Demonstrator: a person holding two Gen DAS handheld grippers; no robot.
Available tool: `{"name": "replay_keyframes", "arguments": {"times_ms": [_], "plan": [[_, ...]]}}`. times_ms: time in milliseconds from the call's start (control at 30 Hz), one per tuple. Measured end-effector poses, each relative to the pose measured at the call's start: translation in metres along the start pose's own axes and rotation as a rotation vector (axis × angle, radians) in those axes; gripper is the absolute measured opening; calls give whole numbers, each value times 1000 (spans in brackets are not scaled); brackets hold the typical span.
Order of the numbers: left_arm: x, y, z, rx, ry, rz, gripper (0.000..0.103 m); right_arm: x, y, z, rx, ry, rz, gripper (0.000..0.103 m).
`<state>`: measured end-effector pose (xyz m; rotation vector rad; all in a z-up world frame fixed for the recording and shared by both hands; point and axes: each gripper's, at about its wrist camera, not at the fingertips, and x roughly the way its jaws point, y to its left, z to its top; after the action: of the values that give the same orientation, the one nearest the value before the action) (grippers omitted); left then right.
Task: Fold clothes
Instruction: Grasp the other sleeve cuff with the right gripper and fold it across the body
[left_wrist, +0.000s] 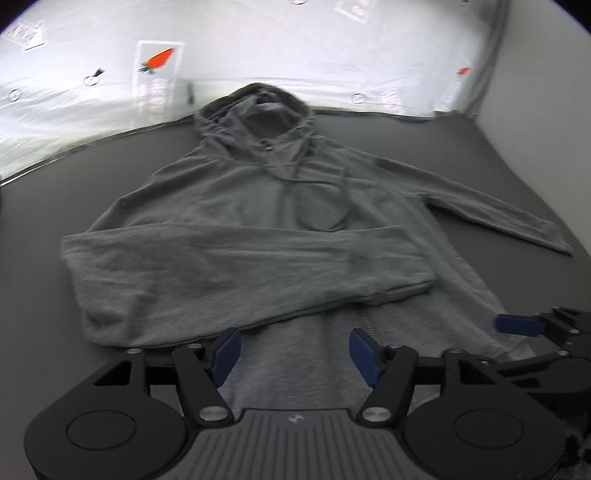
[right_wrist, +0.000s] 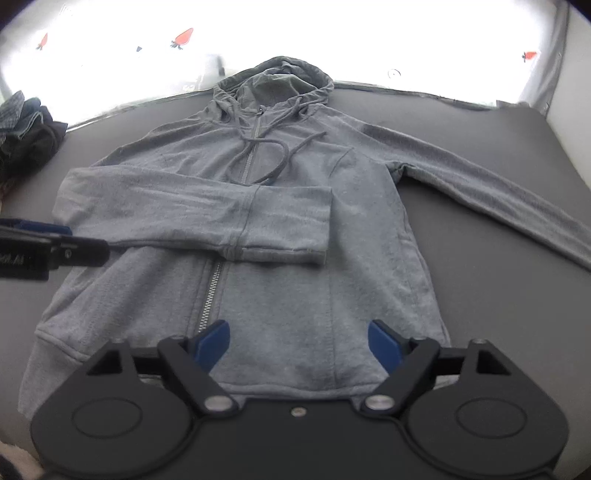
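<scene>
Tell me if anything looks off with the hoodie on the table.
Nothing damaged. The hoodie is half done: one sleeve lies folded across the chest, the other sleeve still stretches out sideways. Its drawstring loops loosely over the zipper.

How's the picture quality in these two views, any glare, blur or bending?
Left wrist view: slightly soft, the carrot print smeared, the dark surface's edge bowed by the fisheye. Right wrist view: sharper on the hoodie, but the pale backdrop is blown out to white.
</scene>
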<state>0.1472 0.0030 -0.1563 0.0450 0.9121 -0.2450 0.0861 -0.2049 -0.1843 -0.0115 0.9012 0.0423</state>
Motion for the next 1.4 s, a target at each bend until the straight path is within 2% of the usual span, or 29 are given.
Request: {"name": "replay_keyframes", "arguments": {"times_ms": [33, 100, 200, 267, 367, 400, 433, 467, 500, 533, 567, 600, 700, 800, 900, 1000, 1067, 1100, 1200, 1267, 1333, 1367, 1400], "plan": [[5, 7, 1, -12, 3, 40, 68, 2, -2, 4, -8, -3, 6, 76], [16, 17, -1, -24, 36, 106, 71, 9, -13, 14, 55, 5, 55, 76], [29, 29, -10, -45, 146, 196, 71, 22, -38, 32, 229, 22, 135, 77], [30, 39, -19, -96, 171, 197, 75, 33, -48, 43, 298, 26, 152, 81], [34, 57, -22, -200, 198, 199, 91, 58, -41, 58, 252, 46, 183, 80], [36, 61, -22, -230, 205, 202, 96, 67, -32, 61, 196, 63, 186, 69], [35, 61, -22, -240, 207, 209, 97, 75, -23, 64, 140, 79, 186, 54], [35, 61, -21, -247, 208, 217, 97, 78, -14, 66, 84, 86, 175, 51], [34, 59, -21, -257, 205, 232, 98, 79, -7, 68, 30, 79, 164, 40], [33, 58, -22, -277, 201, 247, 99, 79, 0, 71, -21, 71, 158, 22], [33, 58, -23, -298, 196, 262, 100, 76, 3, 76, -61, 51, 173, 12], [32, 57, -25, -320, 191, 276, 102, 70, 3, 82, -79, 19, 203, 7], [30, 59, -28, -399, 190, 308, 103, 46, -8, 110, -109, -118, 281, 5], [32, 54, -27, -447, 196, 349, 103, 15, -31, 149, -117, -304, 273, 5], [35, 48, -22, -451, 208, 384, 103, -12, -81, 188, -21, -470, 176, 5], [39, 40, -12, -383, 214, 428, 103, -20, -150, 211, 102, -550, 33, 5], [42, 35, -4, -327, 214, 456, 103, -9, -195, 213, 153, -528, -103, 5], [45, 33, 1, -298, 212, 469, 103, 5, -219, 211, 188, -475, -155, 5], [60, 28, 23, -227, 197, 490, 102, 51, -274, 193, 331, -269, -205, 7], [68, 26, 37, -198, 192, 478, 102, 76, -283, 173, 349, -184, -268, 8], [76, 22, 50, -158, 183, 457, 102, 92, -280, 154, 346, -111, -342, 14], [81, 19, 56, -126, 174, 456, 102, 93, -277, 147, 359, -100, -340, 16], [87, 17, 62, -92, 163, 457, 102, 95, -274, 140, 371, -90, -334, 23]]}}
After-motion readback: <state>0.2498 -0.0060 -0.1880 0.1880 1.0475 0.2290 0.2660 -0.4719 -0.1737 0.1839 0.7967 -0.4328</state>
